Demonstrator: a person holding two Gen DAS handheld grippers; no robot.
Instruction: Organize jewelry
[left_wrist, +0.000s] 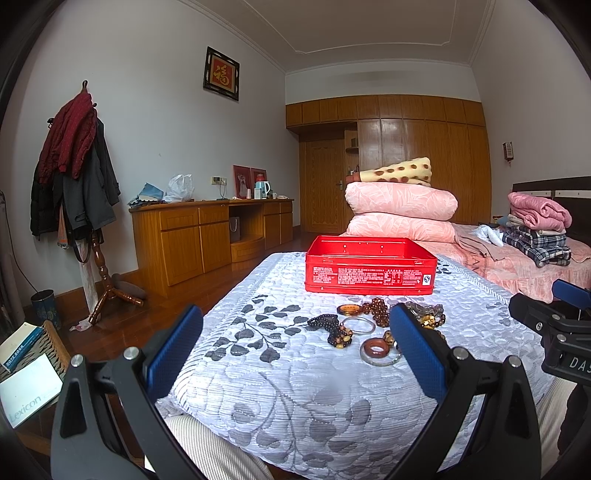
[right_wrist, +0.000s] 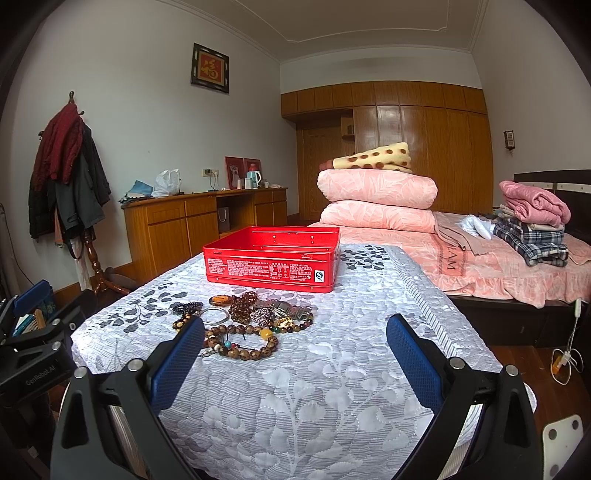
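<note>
An open red tin box stands on a white quilted cushion with grey leaves. It also shows in the right wrist view. A heap of jewelry lies in front of it: bead bracelets, a clear bangle, a brown ring. My left gripper is open and empty, near the heap's front. My right gripper is open and empty, just in front of the beads; its body shows at the right edge of the left wrist view.
Folded pink quilts are stacked behind the box on a pink bed with folded clothes. A wooden sideboard and a coat stand line the left wall. Books lie low left.
</note>
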